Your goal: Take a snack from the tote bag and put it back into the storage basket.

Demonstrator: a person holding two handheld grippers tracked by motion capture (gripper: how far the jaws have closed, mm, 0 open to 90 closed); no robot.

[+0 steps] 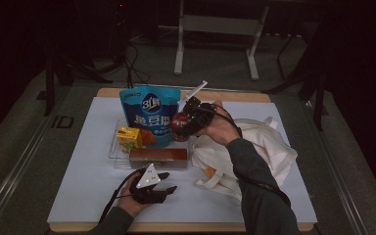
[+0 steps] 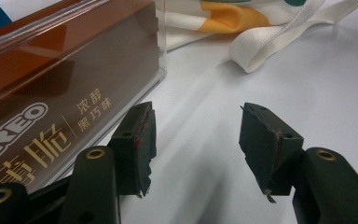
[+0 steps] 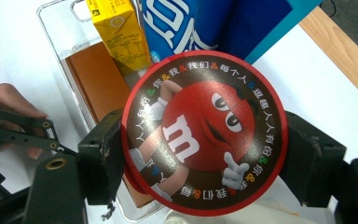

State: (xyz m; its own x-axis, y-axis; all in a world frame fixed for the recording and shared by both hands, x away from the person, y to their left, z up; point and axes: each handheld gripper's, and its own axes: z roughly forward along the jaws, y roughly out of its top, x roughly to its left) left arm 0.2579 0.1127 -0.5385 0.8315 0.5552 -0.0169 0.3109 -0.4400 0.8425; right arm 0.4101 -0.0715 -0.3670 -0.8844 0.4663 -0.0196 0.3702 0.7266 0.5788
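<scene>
My right gripper [image 1: 187, 121] hangs over the right end of a clear tray [image 1: 113, 152], shut on a round red M&M's can [image 1: 179, 126]. In the right gripper view its pads press both sides of the can [image 3: 200, 130], whose printed lid faces the camera. My left gripper [image 1: 170, 181] rests on the white sheet in front of the tray, open with nothing between its jaws [image 2: 196, 122]. Its left jaw lies close beside a brown Oreo box [image 2: 51, 93] without touching it.
The tray holds a blue snack bag [image 1: 149, 115], a yellow juice box [image 1: 129, 138] and the Oreo box [image 1: 157, 156]. A white tote bag [image 1: 262, 147] lies crumpled to the right, with a strap [image 2: 265, 37] reaching toward my left gripper. The wooden table edge runs behind.
</scene>
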